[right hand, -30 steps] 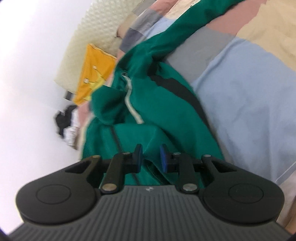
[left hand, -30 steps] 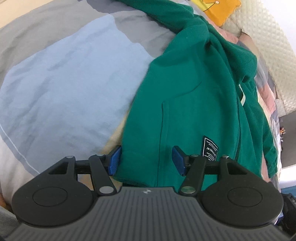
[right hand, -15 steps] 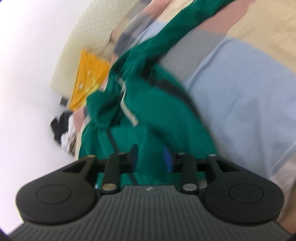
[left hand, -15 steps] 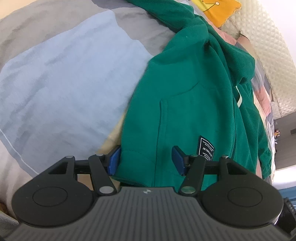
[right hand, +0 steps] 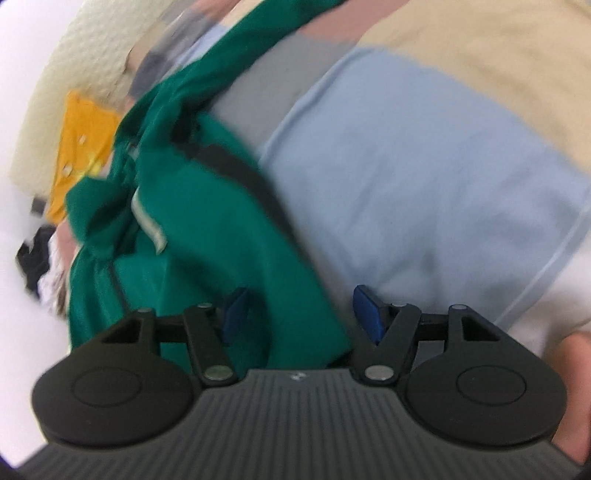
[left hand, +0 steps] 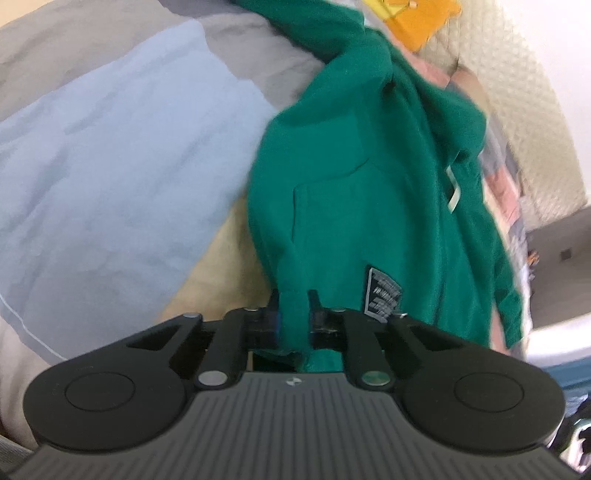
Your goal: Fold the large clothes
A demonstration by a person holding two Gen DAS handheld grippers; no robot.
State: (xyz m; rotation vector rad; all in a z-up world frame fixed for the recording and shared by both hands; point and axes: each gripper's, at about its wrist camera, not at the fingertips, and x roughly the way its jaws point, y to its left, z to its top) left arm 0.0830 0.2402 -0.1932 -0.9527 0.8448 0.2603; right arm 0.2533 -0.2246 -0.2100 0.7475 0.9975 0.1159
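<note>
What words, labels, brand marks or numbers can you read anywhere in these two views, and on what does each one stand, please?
Black patch near the hem of the green fleece jacket: white lettering in a few lines, too blurred to read.
Small white logo on the left gripper body: a symbol, no letters.
Small white logo on the right gripper body: the same, blurred.
Yellow cushion: printed shapes only, no legible text.
</note>
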